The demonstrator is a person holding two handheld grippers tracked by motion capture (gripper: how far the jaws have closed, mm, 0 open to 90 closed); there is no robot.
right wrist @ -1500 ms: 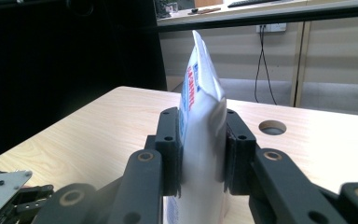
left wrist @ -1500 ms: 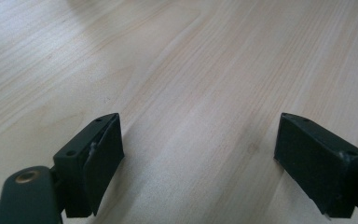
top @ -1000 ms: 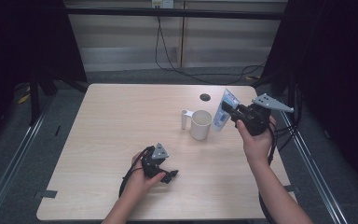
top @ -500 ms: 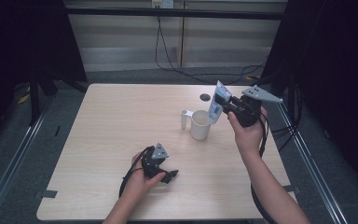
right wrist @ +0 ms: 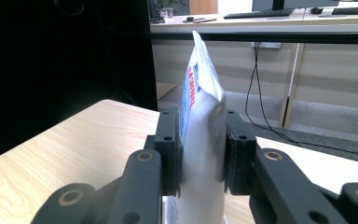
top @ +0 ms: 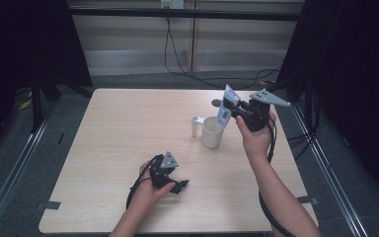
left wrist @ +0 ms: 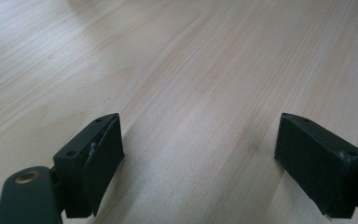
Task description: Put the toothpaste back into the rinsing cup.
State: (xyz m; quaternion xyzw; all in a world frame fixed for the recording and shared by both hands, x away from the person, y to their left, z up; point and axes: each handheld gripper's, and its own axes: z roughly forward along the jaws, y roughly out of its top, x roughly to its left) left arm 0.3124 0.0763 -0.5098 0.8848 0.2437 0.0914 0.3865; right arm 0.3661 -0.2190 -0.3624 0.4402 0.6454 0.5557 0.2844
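Note:
A white tube (top: 226, 104) with blue and red print stands nearly upright, its crimped end up, and my right gripper (top: 234, 110) is shut on it. The tube's lower end hangs just over a white cup (top: 211, 133) near the table's middle right. In the right gripper view both jaws squeeze the tube (right wrist: 200, 116) at its middle. My left gripper (top: 176, 186) rests on the table near the front edge. In the left gripper view it (left wrist: 200, 154) is open, with bare wood between its jaws.
A small white upright cylinder (top: 195, 125) stands just left of the cup. A dark round disc (top: 217, 103) lies behind the cup. The light wooden table (top: 128, 123) is bare on its left half. Cables trail on the floor behind.
My right gripper has carried the tube leftward from the table's right side to above the cup, and the tube now stands more upright. The left gripper has stayed still.

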